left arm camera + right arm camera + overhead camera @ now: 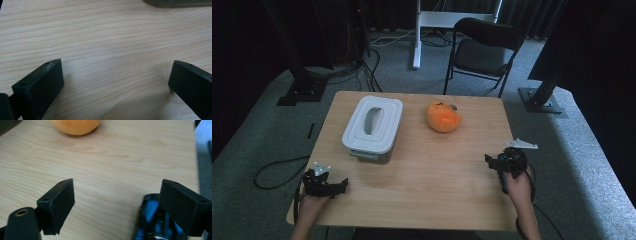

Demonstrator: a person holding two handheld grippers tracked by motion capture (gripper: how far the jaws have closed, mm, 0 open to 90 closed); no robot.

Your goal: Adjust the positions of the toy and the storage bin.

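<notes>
Both grippers rest at the near edge of the table (422,180), and neither holds anything. The left gripper (343,184) sits at the lower left of the high view; in the left gripper view its jaws stand wide apart over bare wood. The right gripper (488,160) sits at the lower right; in the right gripper view its jaws are likewise spread wide, with a blurred blue-and-black object (152,222) low between them that cannot be identified.

The orange soft toy (443,117) lies in the upper centre of the high view, well apart from both grippers and just right of the lidded white container (373,126). It also shows at the top edge of the right gripper view (75,126).

Judged step: the reach has not begun. For a clean approach, the right gripper is the better placed. Keep its jaws wide, advance straight toward the toy, and centre the toy between the jaws before closing. Close gently, since the toy appears soft and will likely deform. The container lid appears seated, so the left gripper would probably need to lift it by the grey handle (373,120).

Count: one table, one container, one toy, two grippers, one chair (484,50) in the upper centre.
</notes>
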